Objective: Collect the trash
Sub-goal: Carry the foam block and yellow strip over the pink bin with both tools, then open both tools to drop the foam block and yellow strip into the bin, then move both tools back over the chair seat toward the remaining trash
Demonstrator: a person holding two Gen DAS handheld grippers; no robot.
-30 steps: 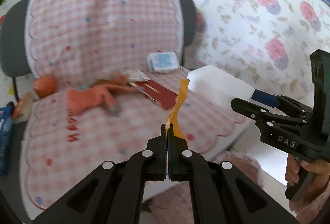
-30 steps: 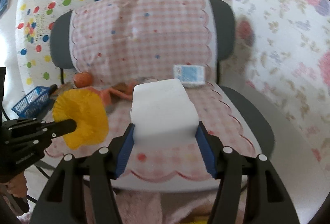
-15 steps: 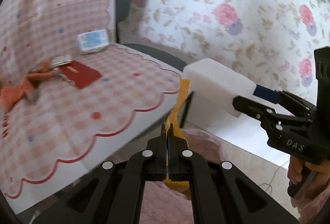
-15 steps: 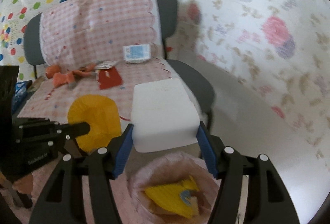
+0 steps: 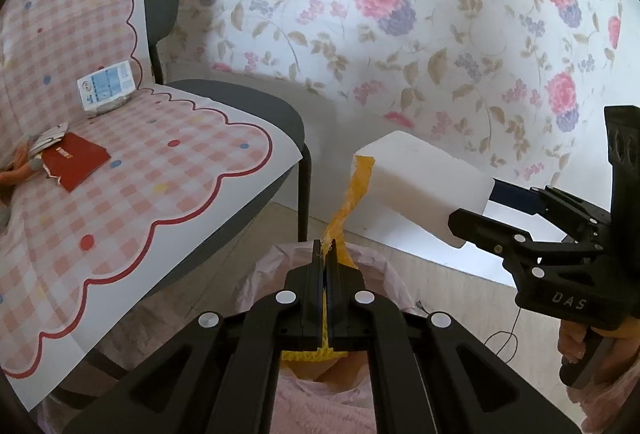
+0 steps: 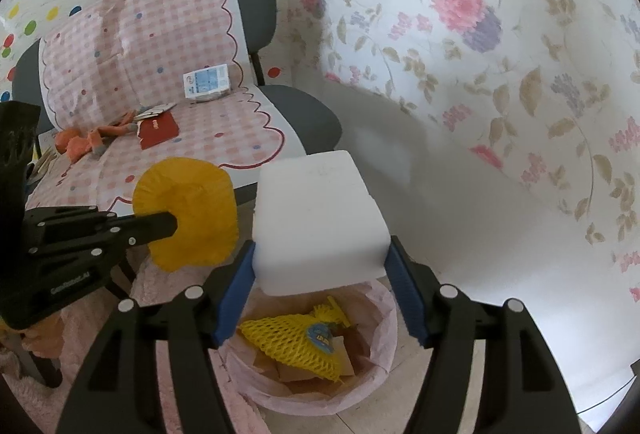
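My left gripper [image 5: 325,254] is shut on a flat orange foam-net disc [image 5: 352,194], seen edge-on; in the right wrist view the disc [image 6: 188,214] hangs left of the bin. My right gripper [image 6: 322,258] is shut on a white foam block [image 6: 316,218], held just above a pink-lined trash bin [image 6: 376,366] that holds a yellow foam net [image 6: 292,342] and brown scraps. The block [image 5: 420,182] and right gripper [image 5: 472,218] show at the right of the left wrist view, with the bin's rim [image 5: 384,270] below my left fingers.
A grey chair [image 6: 308,114] with a pink checked cover [image 5: 132,186] stands left of the bin. On it lie a tissue pack [image 5: 106,90], a red booklet [image 5: 76,160] and an orange toy [image 6: 86,142]. A floral wall [image 6: 500,54] is behind. A pink rug [image 6: 40,406] lies on the floor.
Both grippers have swung right and down, away from the chair seat, carrying the orange disc and the white block. The trash bin now lies directly below them.
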